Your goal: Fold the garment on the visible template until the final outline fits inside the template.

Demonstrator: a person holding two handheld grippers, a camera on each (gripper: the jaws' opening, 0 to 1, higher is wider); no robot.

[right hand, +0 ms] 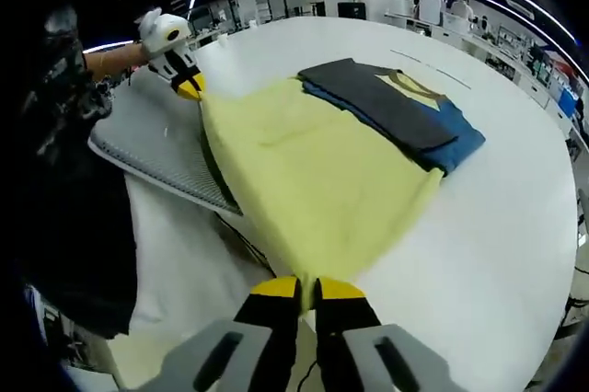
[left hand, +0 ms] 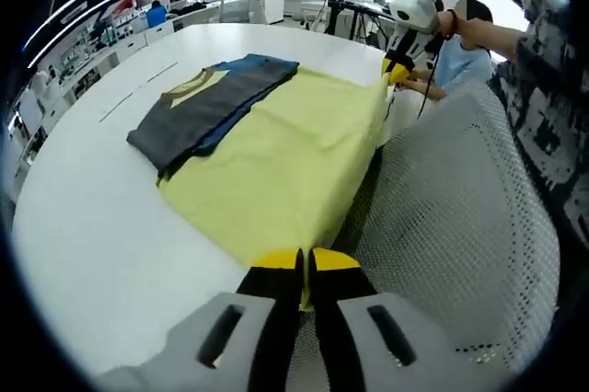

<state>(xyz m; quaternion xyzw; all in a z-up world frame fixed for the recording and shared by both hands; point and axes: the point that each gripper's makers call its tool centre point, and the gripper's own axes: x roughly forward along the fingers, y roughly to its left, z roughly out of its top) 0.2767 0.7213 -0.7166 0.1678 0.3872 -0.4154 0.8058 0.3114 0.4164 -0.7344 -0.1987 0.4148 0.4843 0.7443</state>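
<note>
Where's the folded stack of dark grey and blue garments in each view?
Left gripper view: folded stack of dark grey and blue garments, upper left, beyond the yellow garment.
Right gripper view: the stack, upper right.
Shared landmark: the yellow garment, held by both grippers, overlapping the stack's edge.

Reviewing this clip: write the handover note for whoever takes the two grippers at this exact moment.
Left gripper: shut on the pale yellow cloth garment, at its near edge.
Right gripper: shut on the same garment at the other end; it also shows far off in the left gripper view.
The garment is stretched between both grippers over the white round table, partly on a grey mesh mat.
A folded stack of dark grey and blue shirts lies beside it, touching the yellow edge.
Done: both corners gripped, cloth spread.
Left: make the folds. I cannot make out a template outline.
</note>
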